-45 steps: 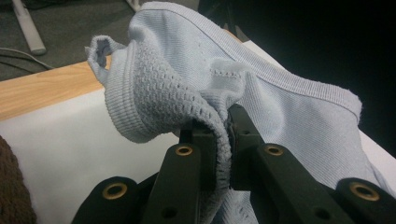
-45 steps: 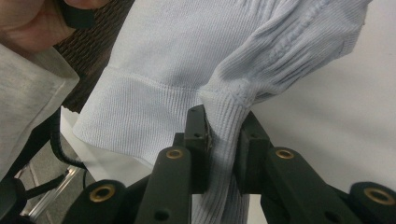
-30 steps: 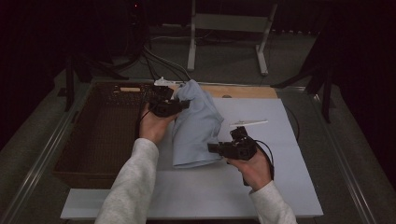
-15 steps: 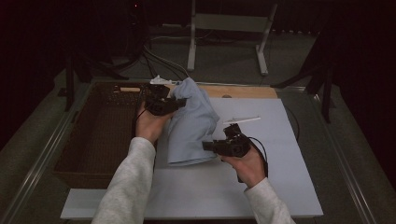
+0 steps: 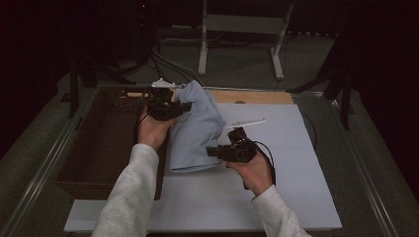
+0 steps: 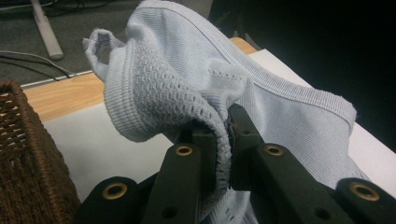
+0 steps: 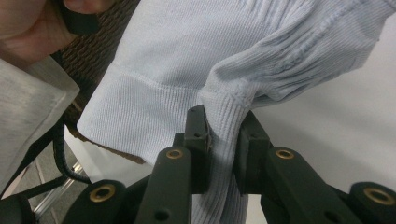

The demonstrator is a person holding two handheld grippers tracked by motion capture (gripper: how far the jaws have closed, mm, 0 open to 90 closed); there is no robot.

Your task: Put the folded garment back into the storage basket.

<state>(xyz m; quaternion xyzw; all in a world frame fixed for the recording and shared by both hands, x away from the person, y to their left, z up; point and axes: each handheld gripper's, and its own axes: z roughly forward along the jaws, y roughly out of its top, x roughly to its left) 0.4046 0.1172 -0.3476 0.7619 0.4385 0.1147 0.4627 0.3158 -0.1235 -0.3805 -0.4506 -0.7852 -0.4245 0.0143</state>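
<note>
At the left side of the table sits a dark brown wicker basket (image 5: 99, 143), its rim running alongside a white work surface (image 5: 276, 192). Just to the right of the basket, the person's left hand (image 5: 153, 132) holds the left gripper (image 5: 185, 105) raised near the far edge of the table, and in the left gripper view its jaws are pressed together on a bunched fold of a pale blue knitted garment (image 5: 195, 128), pinching an open-weave, ribbed edge. The garment hangs and drapes from that grip down towards the person, its lower hem lying on the white surface right beside the basket's near corner. Further right, the right hand (image 5: 254, 170) holds the right gripper (image 5: 211, 151) low at the garment's right edge; in the right gripper view its jaws are closed on a ribbed band of the same fabric, with a folded hem spread out beyond them. A thin white stick-like item (image 5: 246, 123) lies on the surface just behind the right gripper. Both grips look narrow, so a likely risk is the knit slipping out of one pair of jaws if the hands pull apart too firmly, letting that side drop in a heap. The loose fabric could also snag on the rough wicker if it swings left.
</note>
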